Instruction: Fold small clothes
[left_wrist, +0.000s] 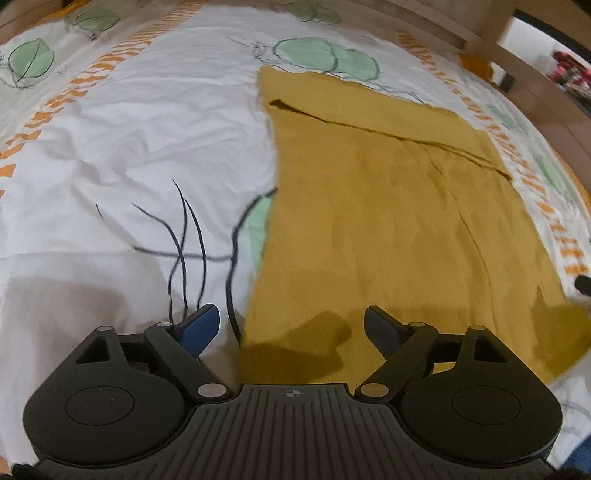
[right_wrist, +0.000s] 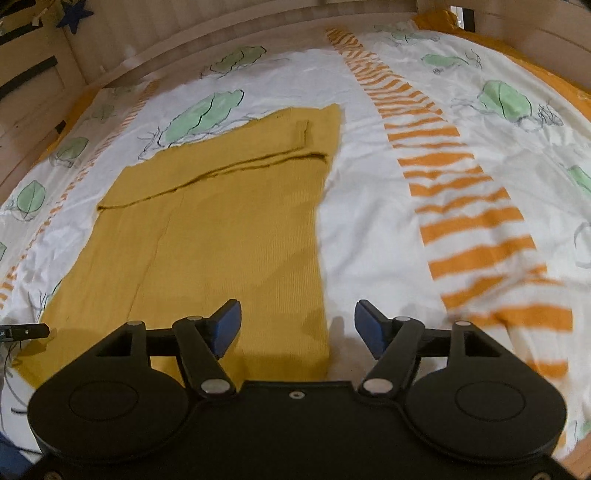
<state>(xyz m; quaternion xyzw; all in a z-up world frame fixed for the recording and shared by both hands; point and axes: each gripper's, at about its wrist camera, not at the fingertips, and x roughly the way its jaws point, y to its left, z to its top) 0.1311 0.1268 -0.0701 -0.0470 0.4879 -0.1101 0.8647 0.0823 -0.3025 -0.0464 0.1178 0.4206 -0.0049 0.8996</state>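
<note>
A mustard-yellow knit garment (left_wrist: 388, 206) lies flat on the bed, its sides folded inward into a long rectangle; it also shows in the right wrist view (right_wrist: 221, 240). My left gripper (left_wrist: 291, 325) is open and empty, hovering over the garment's near left corner. My right gripper (right_wrist: 297, 325) is open and empty, hovering over the garment's near right edge, which runs between its fingers. The tip of the right gripper (left_wrist: 583, 284) peeks in at the right edge of the left wrist view, and the left gripper's tip (right_wrist: 26, 332) shows at the left edge of the right wrist view.
The white bedsheet (left_wrist: 129, 147) has green leaf prints and orange striped bands (right_wrist: 461, 206). A wooden bed frame (left_wrist: 535, 74) borders the far side. A wooden wall with a blue star (right_wrist: 74, 14) stands behind the bed.
</note>
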